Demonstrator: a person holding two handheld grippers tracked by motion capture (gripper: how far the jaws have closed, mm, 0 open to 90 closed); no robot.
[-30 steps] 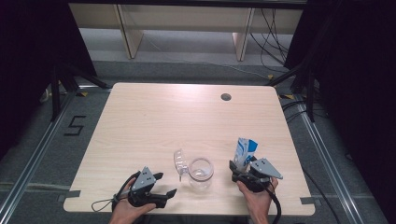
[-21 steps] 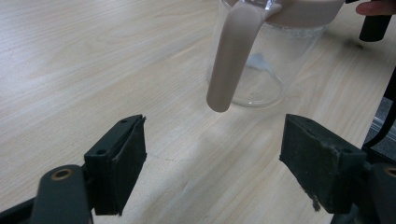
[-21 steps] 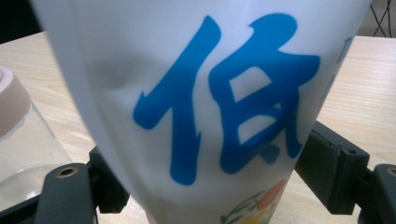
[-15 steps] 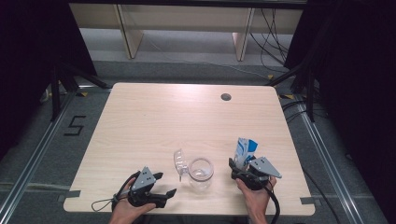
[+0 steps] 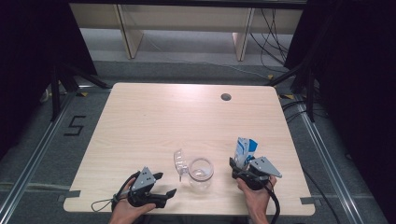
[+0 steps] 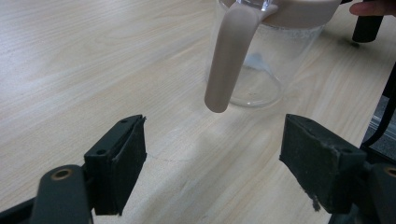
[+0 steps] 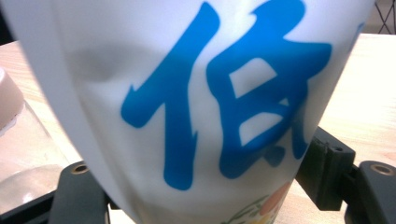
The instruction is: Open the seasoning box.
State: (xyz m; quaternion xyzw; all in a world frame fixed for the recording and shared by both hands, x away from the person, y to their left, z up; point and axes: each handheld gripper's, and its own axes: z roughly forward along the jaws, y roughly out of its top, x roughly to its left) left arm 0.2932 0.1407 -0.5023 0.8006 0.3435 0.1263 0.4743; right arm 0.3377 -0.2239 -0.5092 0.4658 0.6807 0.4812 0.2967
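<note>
A white pack with blue print (image 5: 243, 150) stands upright near the table's front right. My right gripper (image 5: 240, 167) has it between the jaws, which have just been closing; in the right gripper view the pack (image 7: 210, 93) sits between both pads, and the right pad (image 7: 327, 168) touches its side. A clear jug (image 5: 201, 173) with a beige rim and its lid flap (image 5: 179, 161) raised stands at the front centre. My left gripper (image 5: 167, 183) lies low at the front left, open and empty. Its jaws (image 6: 212, 154) point at the jug's beige handle (image 6: 231, 56), a short way off.
The light wooden table (image 5: 163, 116) has a round cable hole (image 5: 226, 97) at its far right. A glimpse of the jug (image 7: 18, 140) lies left of the pack. A hand and part of the other gripper (image 6: 369, 25) stand beyond the jug. Dark floor and rails surround the table.
</note>
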